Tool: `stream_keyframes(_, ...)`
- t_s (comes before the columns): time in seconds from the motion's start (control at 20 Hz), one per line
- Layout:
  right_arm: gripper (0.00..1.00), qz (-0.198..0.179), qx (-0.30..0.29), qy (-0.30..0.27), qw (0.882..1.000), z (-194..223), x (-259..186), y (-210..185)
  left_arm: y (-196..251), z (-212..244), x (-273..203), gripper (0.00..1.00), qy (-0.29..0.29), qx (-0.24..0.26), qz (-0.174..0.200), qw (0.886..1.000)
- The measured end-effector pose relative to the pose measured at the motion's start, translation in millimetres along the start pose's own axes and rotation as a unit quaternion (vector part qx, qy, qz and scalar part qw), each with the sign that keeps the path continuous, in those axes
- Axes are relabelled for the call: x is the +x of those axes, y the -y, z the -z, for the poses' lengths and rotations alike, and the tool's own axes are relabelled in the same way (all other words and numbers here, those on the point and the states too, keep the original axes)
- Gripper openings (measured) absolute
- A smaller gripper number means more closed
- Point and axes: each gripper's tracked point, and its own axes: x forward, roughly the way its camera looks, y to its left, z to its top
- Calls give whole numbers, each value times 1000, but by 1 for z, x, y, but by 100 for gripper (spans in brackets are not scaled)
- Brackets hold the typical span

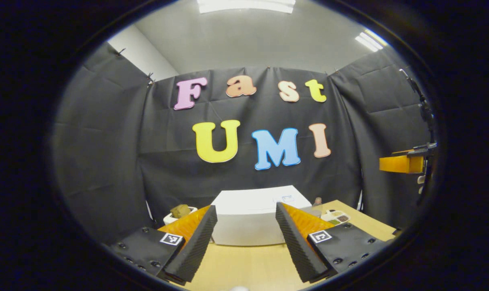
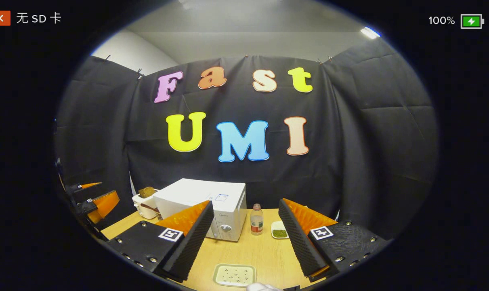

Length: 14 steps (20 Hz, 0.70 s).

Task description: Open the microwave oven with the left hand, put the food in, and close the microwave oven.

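Here the white microwave oven [image 2: 206, 208] sits shut at the back of the wooden bench [image 2: 264, 254], close in front of the booth's black cloth wall, and everything else is best placed from it. In the right gripper view, a small bottle [image 2: 257, 219] with a red label stands upright just beside the microwave's control-panel side, and a little white dish of green food [image 2: 280, 230] lies on the far side of that bottle from the oven. Nearer the camera than the microwave, a pale rectangular tray of food [image 2: 234, 275] with dark specks rests flat on the bench, well apart from the oven's door. On the microwave's other side, a white container [image 2: 144, 204] with something brown in it stands just beside the oven. The right gripper [image 2: 244, 234] hangs above the bench in front of the microwave, its jaws wide apart and holding nothing. In the left gripper view, the left gripper [image 1: 246, 238] faces the microwave squarely, jaws likewise spread and empty, with the oven's white front showing between them. Beyond the microwave on its bottle side, a white palette-like dish [image 1: 336, 217] with several coloured portions lies on the bench.
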Motion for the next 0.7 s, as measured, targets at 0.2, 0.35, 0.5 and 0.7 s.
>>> stream_keyframes(0.2,99,10,-4,9,1000,-1,-2,0,-1,-4,-4,100,-3,-7,3,1000)
stream_keyframes(0.35,99,17,1,14,1000,-3,-6,0,-7,-15,-2,97,7,-6,-2,1000)
stream_keyframes(0.5,99,24,0,19,1000,-6,-8,1,-8,-17,1,100,6,-18,1,1000)
stream_keyframes(0.7,99,28,-1,22,999,-7,-10,0,-14,-26,3,94,11,-26,5,1000)
